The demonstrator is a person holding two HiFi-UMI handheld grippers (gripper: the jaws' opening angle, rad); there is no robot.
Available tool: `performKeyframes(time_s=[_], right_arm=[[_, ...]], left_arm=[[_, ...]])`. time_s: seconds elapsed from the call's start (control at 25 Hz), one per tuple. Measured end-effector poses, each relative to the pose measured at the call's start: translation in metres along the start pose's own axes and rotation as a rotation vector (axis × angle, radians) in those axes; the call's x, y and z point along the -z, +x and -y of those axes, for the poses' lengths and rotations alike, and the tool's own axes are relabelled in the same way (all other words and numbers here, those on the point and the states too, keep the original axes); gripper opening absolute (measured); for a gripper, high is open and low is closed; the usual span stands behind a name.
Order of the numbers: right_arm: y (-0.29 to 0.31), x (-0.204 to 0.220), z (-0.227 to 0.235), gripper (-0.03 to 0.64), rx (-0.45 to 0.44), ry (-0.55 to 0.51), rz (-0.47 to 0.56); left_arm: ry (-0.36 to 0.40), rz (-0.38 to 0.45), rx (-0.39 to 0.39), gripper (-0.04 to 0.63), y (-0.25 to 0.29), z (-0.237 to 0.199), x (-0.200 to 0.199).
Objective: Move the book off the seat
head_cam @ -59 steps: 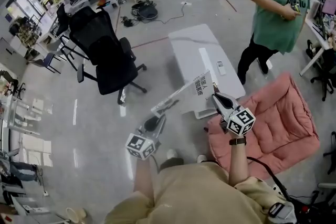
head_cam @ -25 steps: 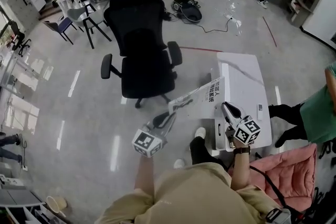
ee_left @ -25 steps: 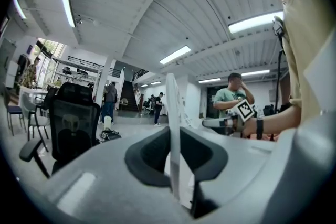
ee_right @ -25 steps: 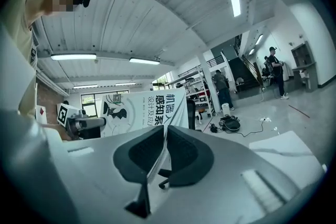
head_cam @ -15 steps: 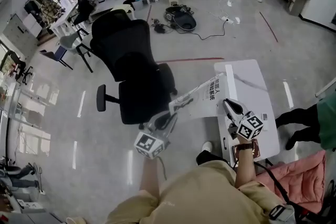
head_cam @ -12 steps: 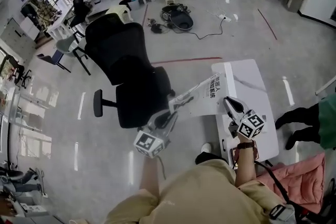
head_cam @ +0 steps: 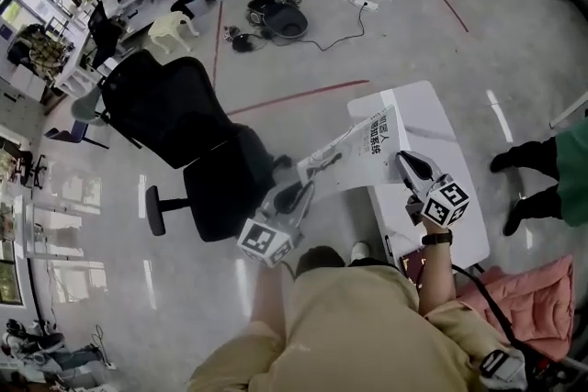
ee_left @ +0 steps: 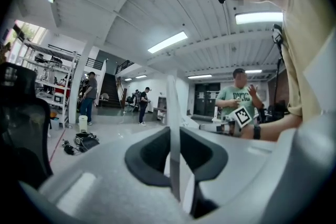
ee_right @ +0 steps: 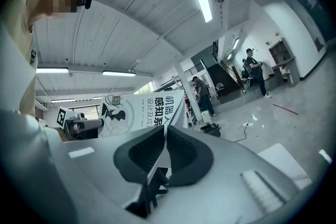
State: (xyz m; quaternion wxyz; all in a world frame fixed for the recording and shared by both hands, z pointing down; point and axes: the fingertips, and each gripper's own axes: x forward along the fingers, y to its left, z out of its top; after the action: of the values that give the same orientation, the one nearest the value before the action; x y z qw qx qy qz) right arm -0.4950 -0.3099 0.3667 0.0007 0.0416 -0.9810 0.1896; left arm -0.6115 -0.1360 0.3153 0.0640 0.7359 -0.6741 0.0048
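Two grippers share the book [head_cam: 354,151] beside the white table [head_cam: 432,110].
Left gripper [head_cam: 298,195] pinches its left edge and right gripper [head_cam: 405,163] apparently clamps the right cover, steadying it for setdown.

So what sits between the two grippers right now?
The book, clamped by left gripper and right gripper at opposite ends; head view shows it.
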Motion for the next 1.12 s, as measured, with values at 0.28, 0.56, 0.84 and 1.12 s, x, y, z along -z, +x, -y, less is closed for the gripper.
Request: performKeyframes(time_s=[0.28,0.56,0.84,1.12], right_arm=[[-0.006,0.026,0.013,0.02,0.131,0.043,0.01],[0.004,0.026,0.12,0.02,0.29,0.101,0.004],[0.062,0.026,0.222,0.017,0.421,0.134,-0.039],[0.113,0.052,0.298,0.014,0.518,0.207,-0.099]], left_arm=[[-0.054,-0.035,0.129,0.046,0.02,-0.021,0.025],[-0.165,-0.078,0.277,0.046,0.143,-0.061,0.059],[-0.355,-0.11,0.383,0.046,0.25,-0.138,0.106],[-0.543,-0.18,0.38,0.044,0.319,-0.199,0.161]])
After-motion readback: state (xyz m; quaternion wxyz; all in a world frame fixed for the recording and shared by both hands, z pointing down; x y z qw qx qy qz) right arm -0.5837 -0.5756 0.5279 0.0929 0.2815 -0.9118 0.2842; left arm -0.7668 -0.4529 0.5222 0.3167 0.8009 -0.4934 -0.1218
